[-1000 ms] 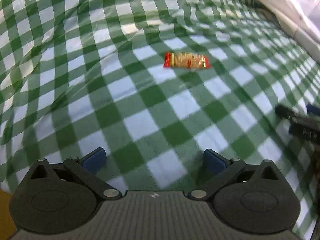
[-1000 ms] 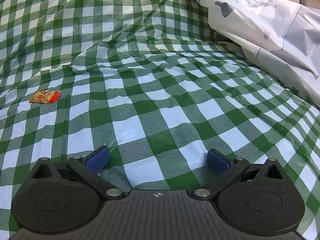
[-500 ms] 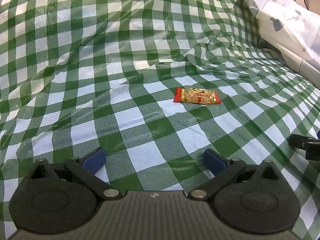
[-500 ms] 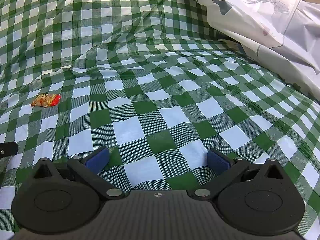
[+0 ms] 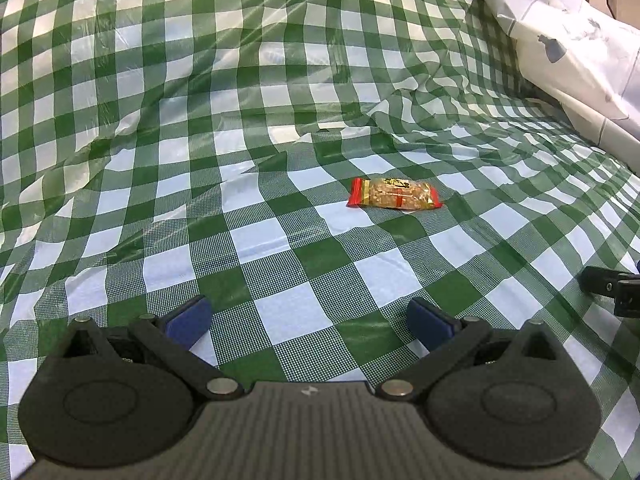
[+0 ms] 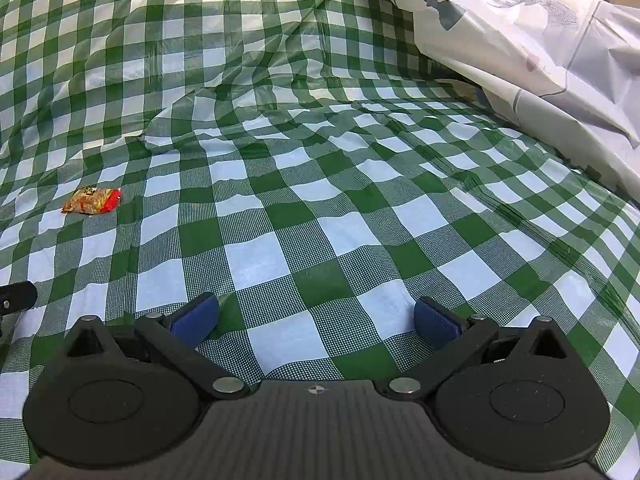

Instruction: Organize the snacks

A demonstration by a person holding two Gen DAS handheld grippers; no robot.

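The left claw [image 5: 308,318] is standing wide apart with nothing between its blue pads [image 5: 188,316], hovering low over the checked cloth [image 5: 280,120]. Ahead of it and slightly to the right, well apart from the pads, the snack packet [image 5: 395,199] is lying flat on the cloth, its long side running across the view. Bare cloth is lying all around the packet, giving open room on every side. At the far right edge of this view, a black part of the right claw [image 5: 612,286] is showing, well apart from the packet.

The right claw [image 6: 316,320] is likewise standing wide apart and gripping nothing. In its view the packet [image 6: 91,201] is sitting far off to the left, and only bare cloth [image 6: 320,200] is lying ahead of its pads [image 6: 436,322]. At the right, the white sheet [image 6: 540,40] is draping down over the cloth and closing off that side.

The cloth is a thin, glossy, green-and-white check, creased and rising in folds at the back. The packet is a small oblong wrapper, clear in the middle with red crimped ends, showing pale brown contents. The white sheet is smooth, plastic-looking, and printed with grey figures.
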